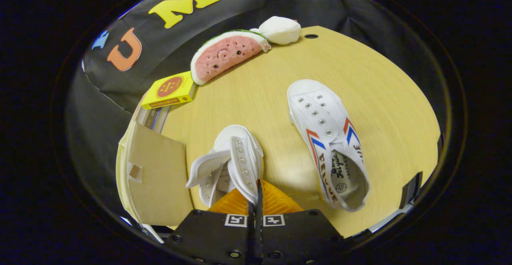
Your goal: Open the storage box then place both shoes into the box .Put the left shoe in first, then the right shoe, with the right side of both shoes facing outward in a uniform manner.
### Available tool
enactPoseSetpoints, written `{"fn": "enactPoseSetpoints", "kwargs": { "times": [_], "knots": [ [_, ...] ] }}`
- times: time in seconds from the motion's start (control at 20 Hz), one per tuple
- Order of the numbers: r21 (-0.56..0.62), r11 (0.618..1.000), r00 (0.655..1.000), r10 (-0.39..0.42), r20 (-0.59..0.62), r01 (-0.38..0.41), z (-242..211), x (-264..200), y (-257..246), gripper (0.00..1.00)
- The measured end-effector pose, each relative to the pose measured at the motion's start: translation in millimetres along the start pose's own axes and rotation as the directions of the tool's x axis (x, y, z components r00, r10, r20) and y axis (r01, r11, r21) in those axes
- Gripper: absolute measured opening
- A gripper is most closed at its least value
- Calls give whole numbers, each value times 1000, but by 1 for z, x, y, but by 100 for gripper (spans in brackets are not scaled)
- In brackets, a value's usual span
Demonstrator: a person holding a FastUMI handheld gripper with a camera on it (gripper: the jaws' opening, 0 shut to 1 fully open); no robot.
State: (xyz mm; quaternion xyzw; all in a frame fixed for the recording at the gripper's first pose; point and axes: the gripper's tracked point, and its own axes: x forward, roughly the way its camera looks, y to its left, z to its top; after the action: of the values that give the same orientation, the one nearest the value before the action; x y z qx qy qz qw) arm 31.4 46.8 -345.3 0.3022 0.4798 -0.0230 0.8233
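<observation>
My gripper (258, 187) is shut on a white canvas shoe (236, 153), pinching the eyelet edge of its upper between both fingers. The shoe's toe points away from me and its tongue splays out to the left. Whether it rests on the wooden table (380, 97) or hangs just above it I cannot tell. A second white shoe (328, 141) with red and blue stripes lies on the table to the right of the fingers, toe pointing away. Directly left of the held shoe stands the storage box (156, 177), showing a tan cardboard panel with a small square tab.
A yellow carton (170, 90) lies beyond the storage box at the table's left edge. Behind it sit a watermelon-slice plush (226, 55) and a white plush (280, 30). A dark cable hole (311, 36) marks the far table edge.
</observation>
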Motion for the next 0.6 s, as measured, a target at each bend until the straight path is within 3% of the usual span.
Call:
{"fn": "enactPoseSetpoints", "kwargs": {
  "times": [0.4,0.6],
  "knots": [
    [107,993,993,28,113,-40,25,-81,72,0],
    [83,995,987,44,154,-57,34,-109,124,0]
  ]
}}
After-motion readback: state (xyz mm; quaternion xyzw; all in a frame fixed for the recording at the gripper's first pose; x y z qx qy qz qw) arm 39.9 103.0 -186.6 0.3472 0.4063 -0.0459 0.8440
